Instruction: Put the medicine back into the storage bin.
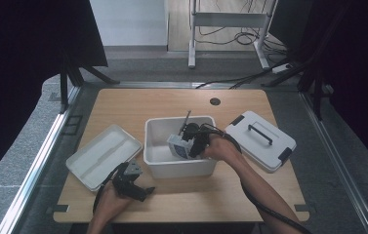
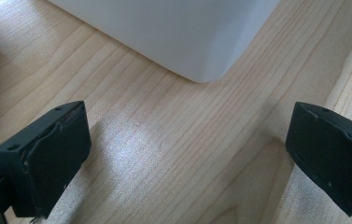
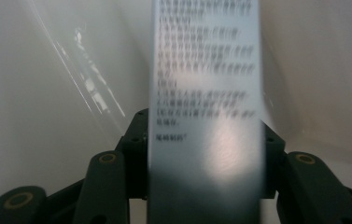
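Right hand-held gripper (image 1: 187, 141) sits inside the white bin (image 1: 158, 161), clamped on a small printed box (image 1: 177, 146), long axis along the jaws. Left hand-held gripper (image 2: 187, 163), jaws apart w/ nothing between, rests on tabletop (image 1: 137, 105) near bin's front-left corner.

The wooden table (image 1: 172, 105) carries a white bin (image 1: 179, 165), a tray (image 1: 101, 156) and a lid (image 1: 262, 141).

Pale wooden surface (image 1: 123, 105) with rounded corners and a dark round cable hole (image 1: 214, 101). Grey speckled floor (image 1: 20, 146) all around, metal rails (image 1: 35, 168) along both sides. Black drapes (image 1: 20, 44) left and right. White frame legs (image 1: 230, 29) beyond, with tangled cables (image 1: 242, 36). Soft, even light.
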